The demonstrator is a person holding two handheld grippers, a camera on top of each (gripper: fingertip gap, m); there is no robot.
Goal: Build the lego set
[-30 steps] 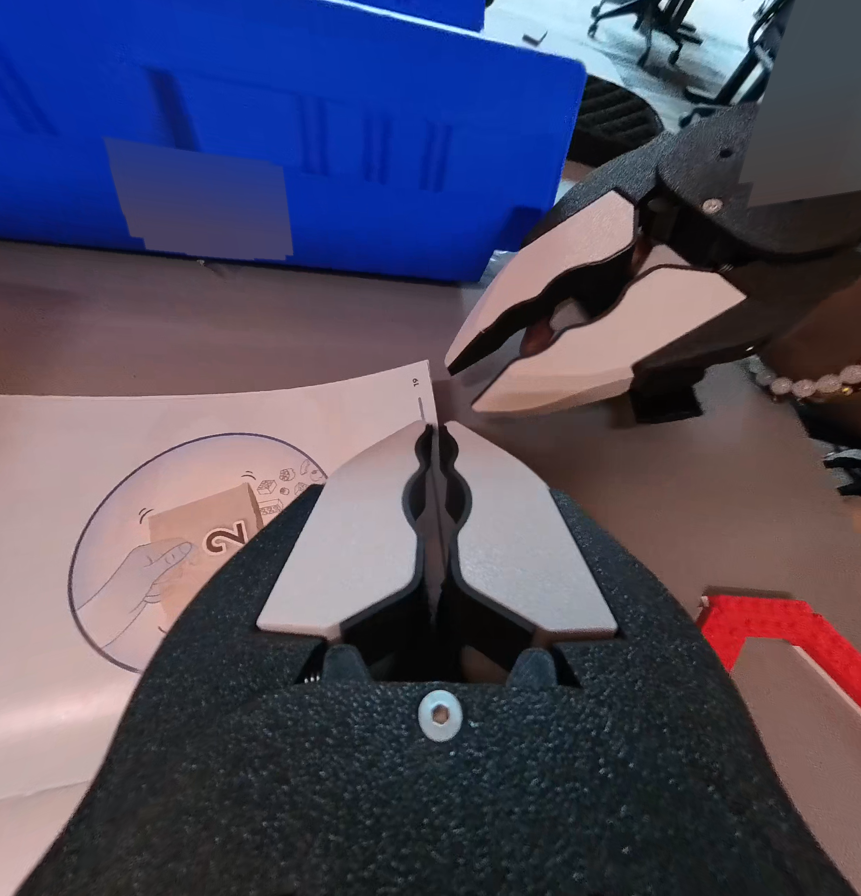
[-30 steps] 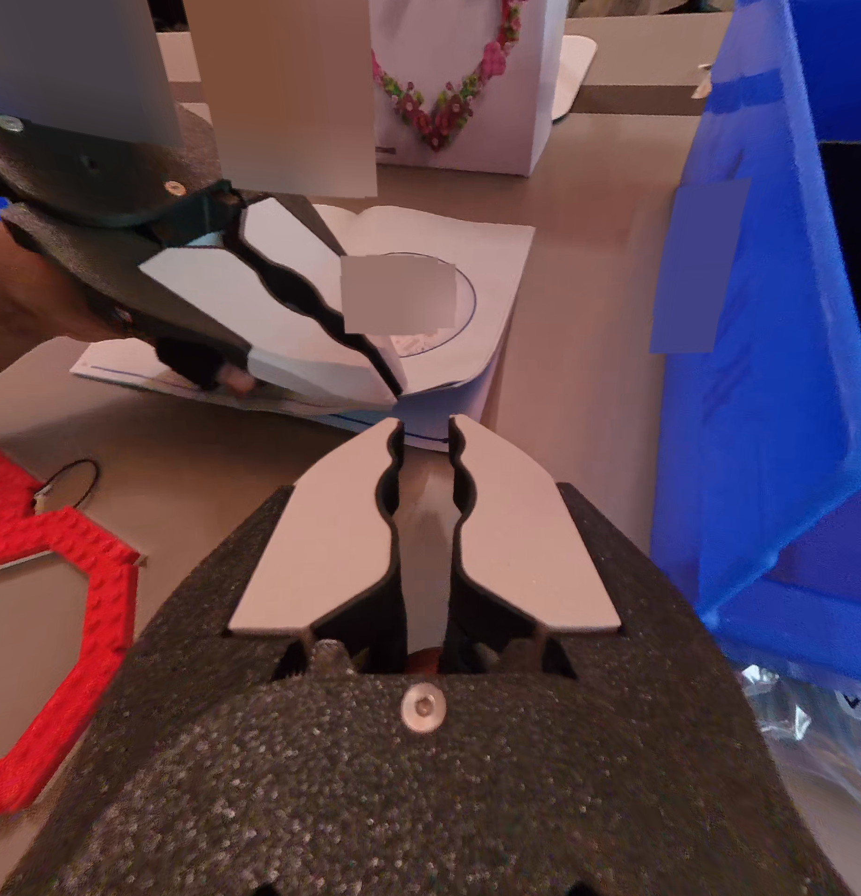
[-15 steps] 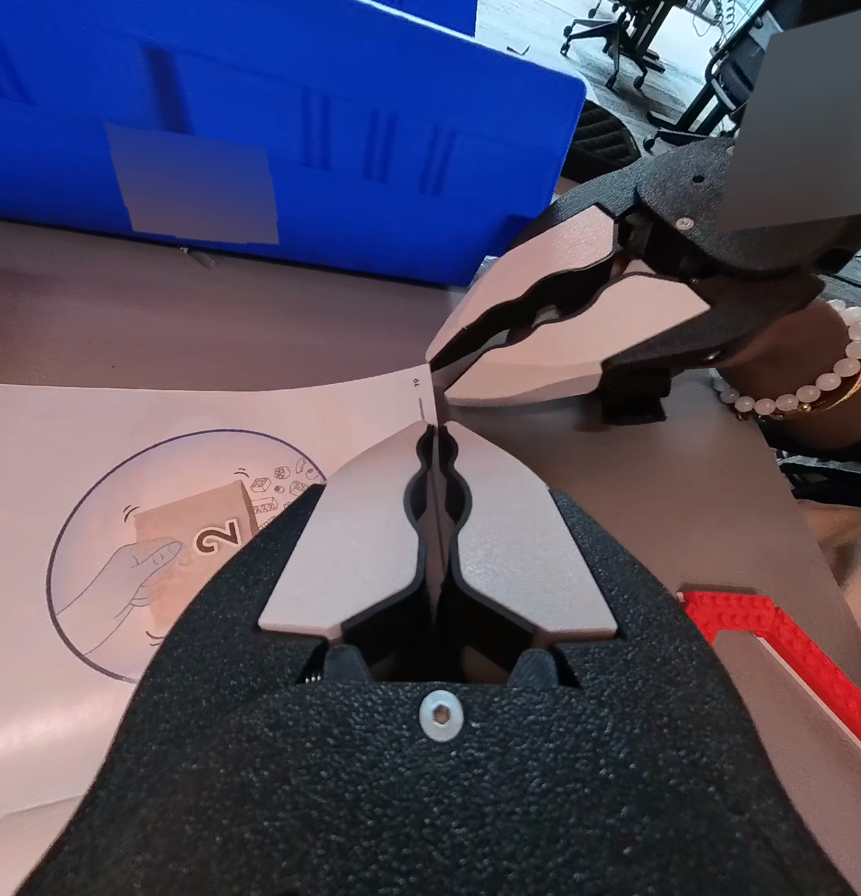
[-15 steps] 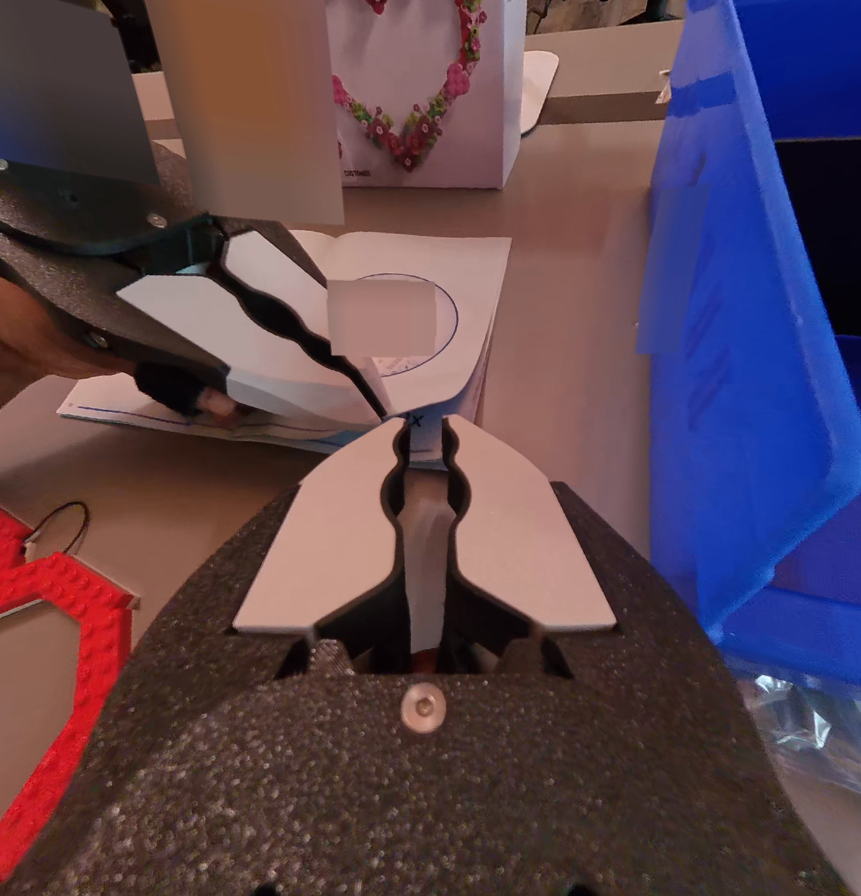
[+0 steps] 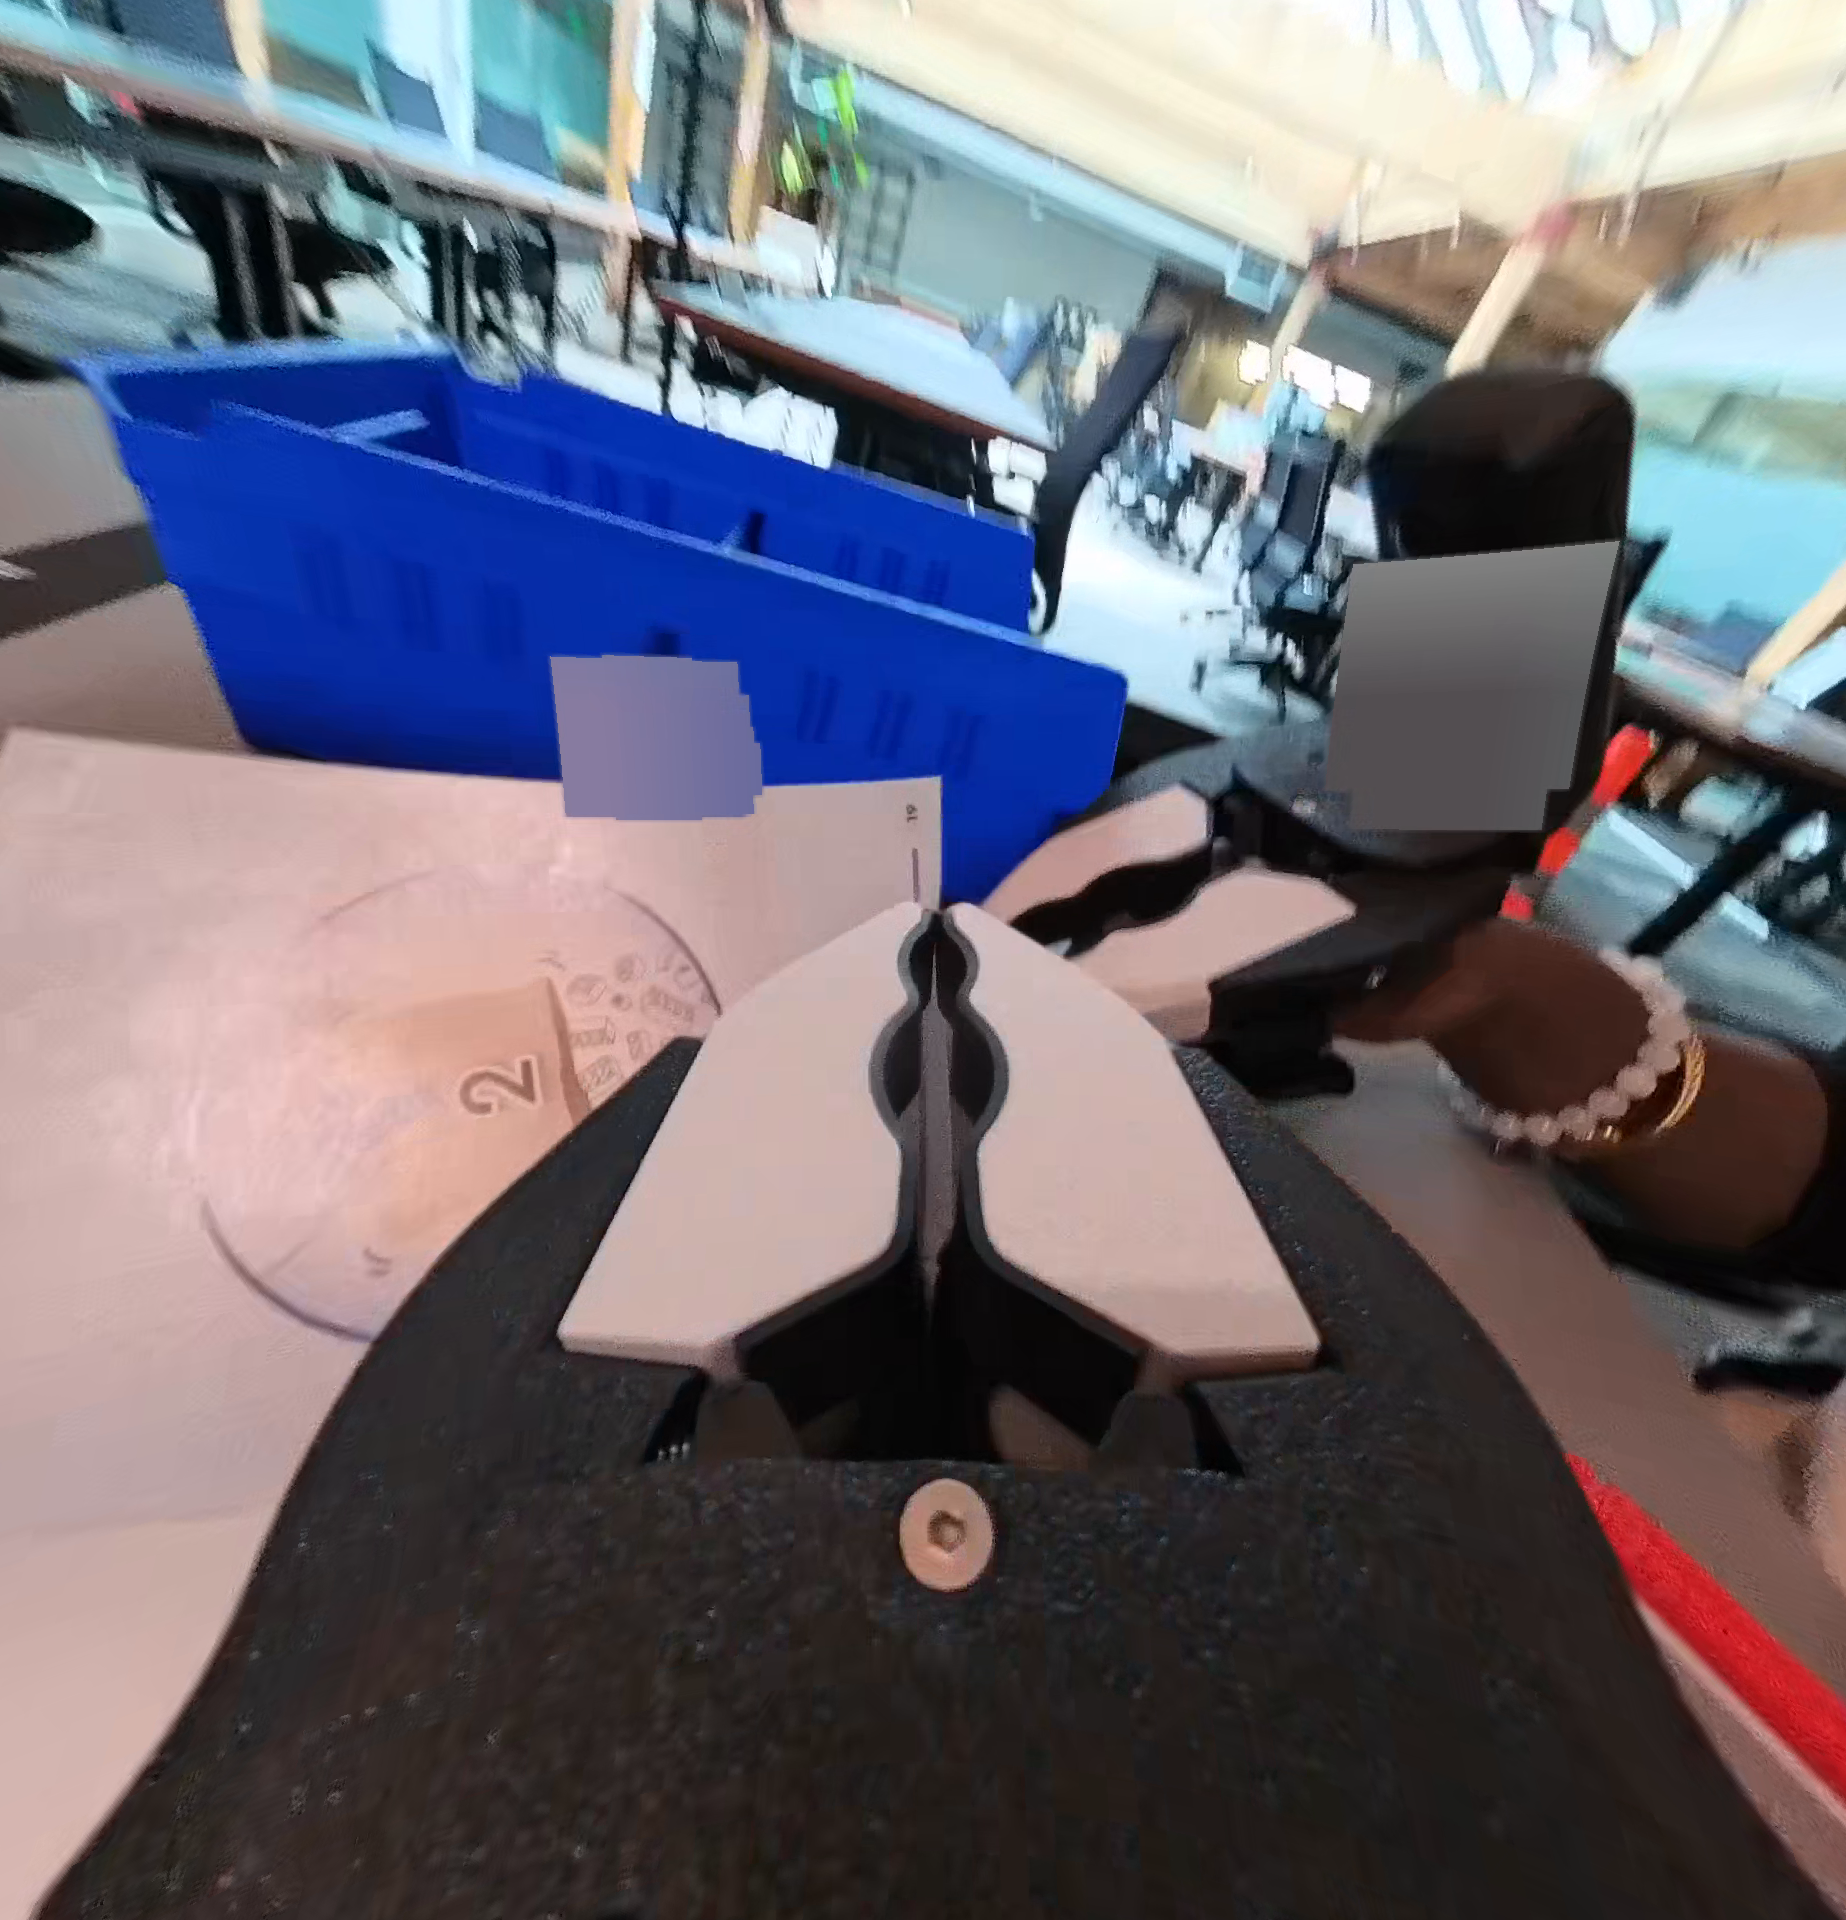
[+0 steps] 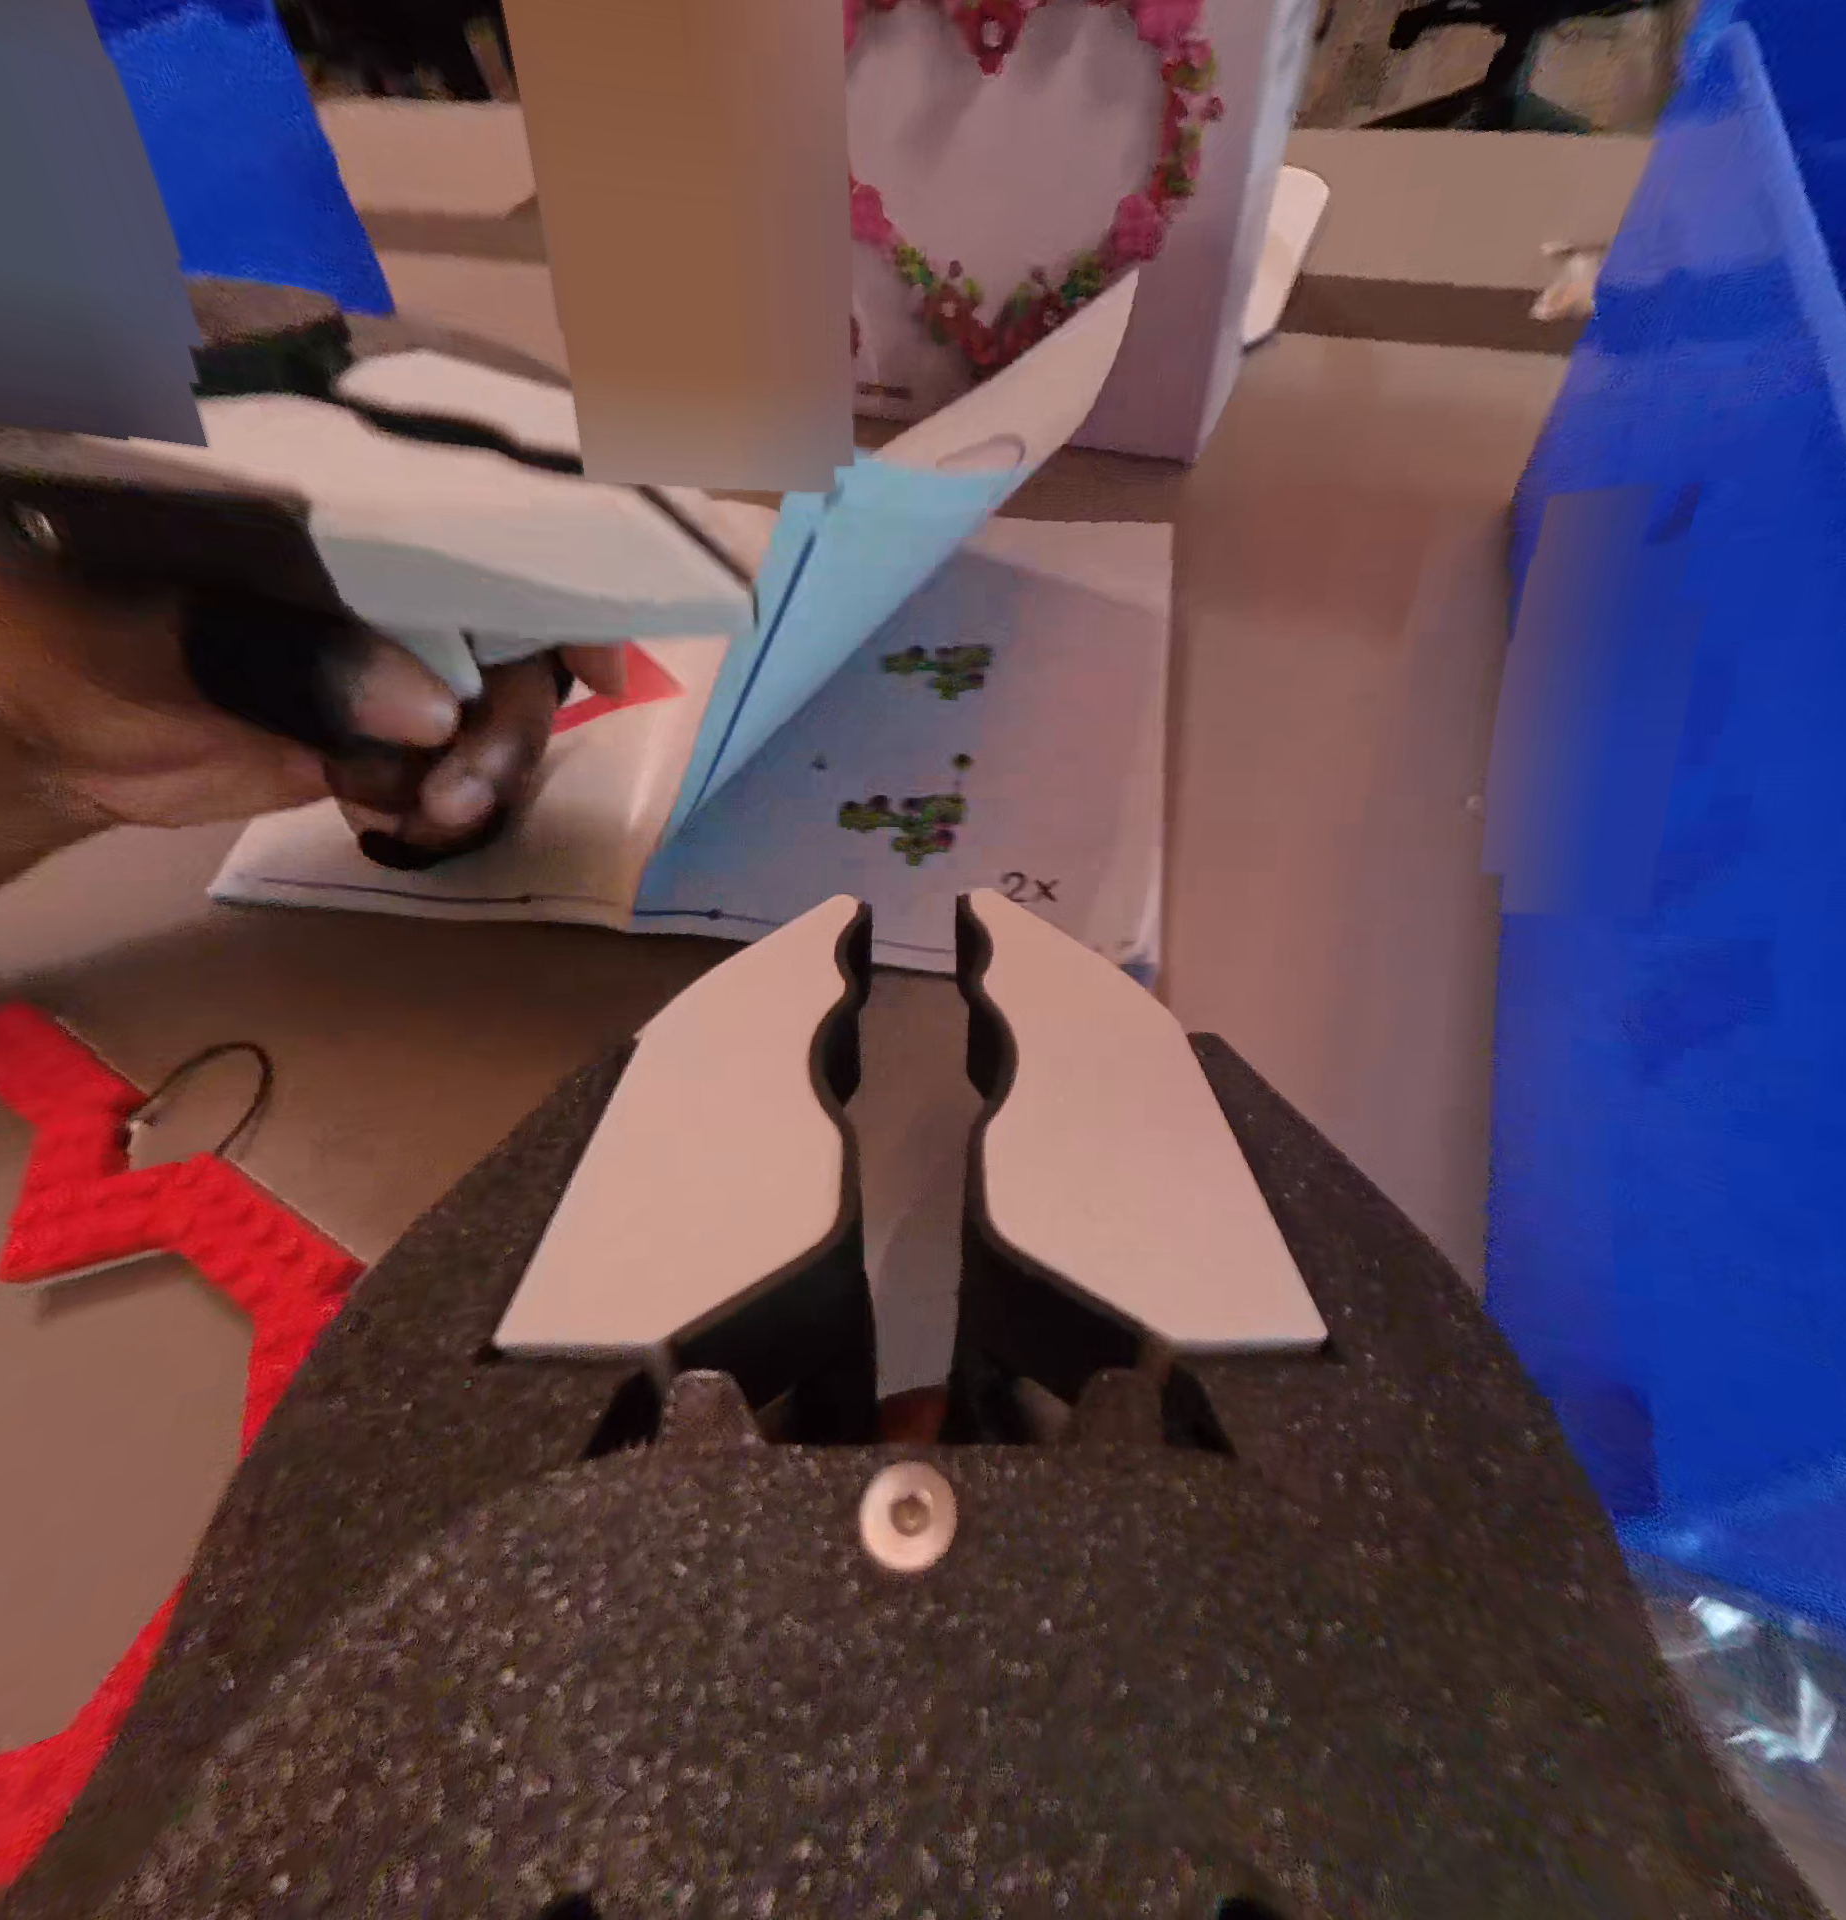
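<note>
While the left claw [image 5: 931, 914] stays clamped on the corner of the instruction page [image 5: 379, 935], that page is now lifted off the booklet [image 6: 1054, 727] and swung up toward the upper middle of the right wrist view; a second ago it lay flat. The left wrist view has tilted up with it, so the room behind the blue bin [image 5: 586, 582] fills the top of the frame, blurred by motion.

The spread underneath is exposed: a build step with small green and pink assemblies, centre of the right wrist view. The booklet rests on the worktop [image 6: 1314, 727], just in front of the white box with the flower heart [image 6: 1023, 156].

The right claw [image 6: 911, 914] is empty, jaws slightly apart. It has pulled back from the page corner it was nearly touching half a second ago, and now sits just short of the booklet's near edge.

Task's own parts: the red studded frame [image 6: 171, 1226] lies flat at lower left of the right wrist view, well apart from the booklet, with a thin wire loop [image 6: 212, 1091] against its edge. Clear plastic bags [image 6: 1750, 1683] sit at lower right below the bin; contents unreadable.

Read: mid page-turn, no bricks handled yet. The page needs laying flat on the opposite side before the next step is readable. One risk is the thin sheet creasing or tearing in the pinch.
</note>
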